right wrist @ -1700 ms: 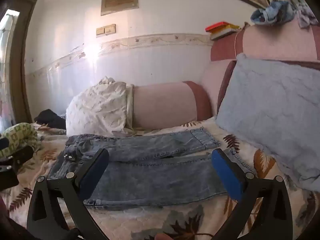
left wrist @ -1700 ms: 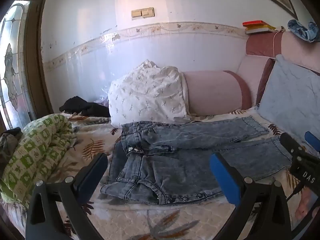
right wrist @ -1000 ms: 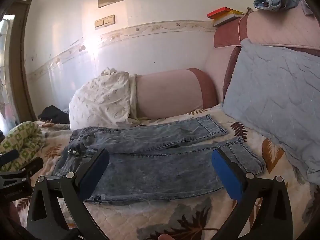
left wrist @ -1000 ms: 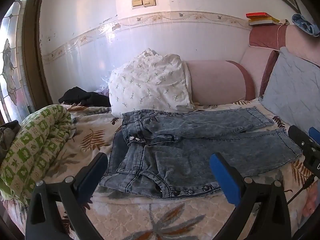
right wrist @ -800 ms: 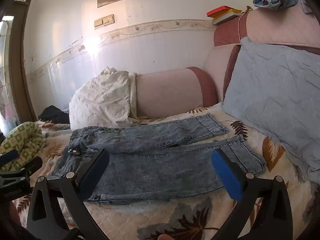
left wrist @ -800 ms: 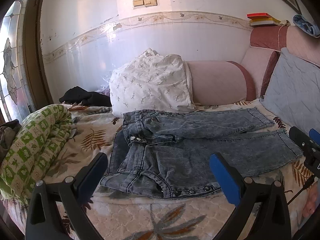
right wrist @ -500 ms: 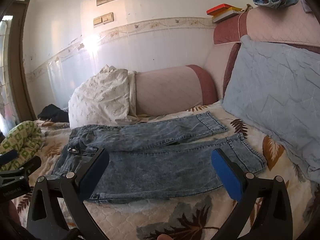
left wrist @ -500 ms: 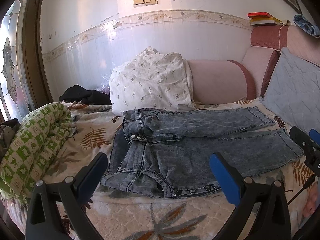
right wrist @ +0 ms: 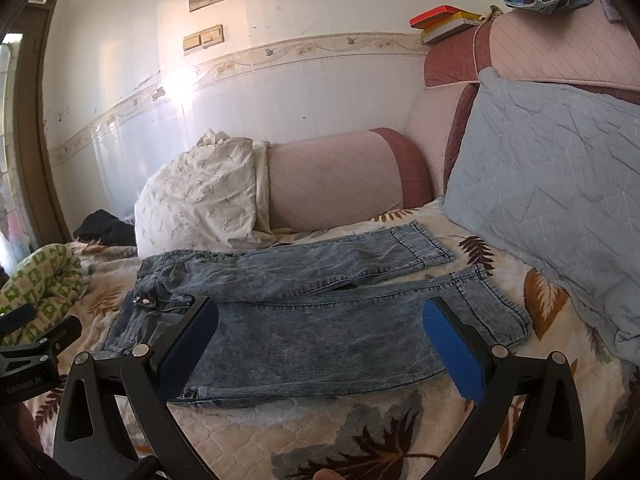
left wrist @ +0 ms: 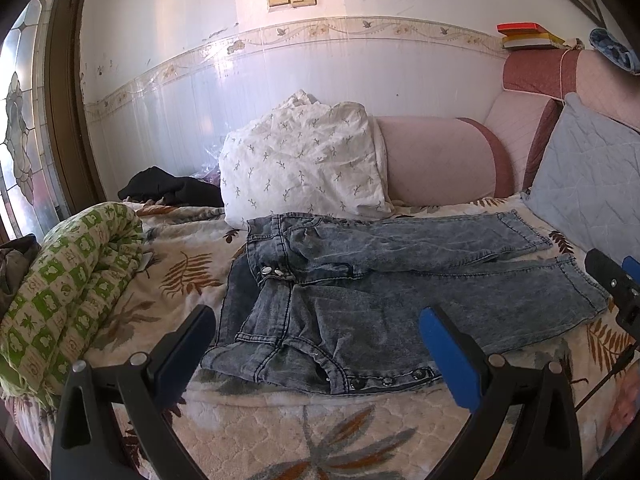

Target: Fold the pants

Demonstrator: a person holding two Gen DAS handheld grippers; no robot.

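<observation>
Both claws are hanging wide apart and empty over the near edge of the bed [left wrist: 320, 432] — the left claw [left wrist: 316, 338] over the waist end of the pants [left wrist: 400, 304], the right claw [right wrist: 320, 332] over the near leg toward its cuff. The pants are lying spread flat across the bed, waistband to the left, the 2 legs running right, the far leg angling a little away from the near one, cuffs apart.

The step in hand looks like the 1st fold, leg onto leg. To do it well, I'd say each claw wants a clean pinch on the near long edge: the left at the rumpled near waistband [left wrist: 304, 356], which is bunched and needs all layers caught, the right at the near cuff [right wrist: 496, 300]. Then both should be lifting together and carrying the near leg over onto the far leg [right wrist: 312, 260], keeping the denim taut so no crease gets trapped.

The surface is soft — a quilted leaf-print cover, so the fabric may drag. Around it: a white sprigged pillow [left wrist: 304, 164] and pink bolster [left wrist: 436, 160] at the far side, a blue-grey cushion [right wrist: 552, 184] at the right, a rolled green checked blanket [left wrist: 68, 280] at the left, dark clothes [left wrist: 168, 190] beyond it, against a white tiled wall [left wrist: 200, 100].
</observation>
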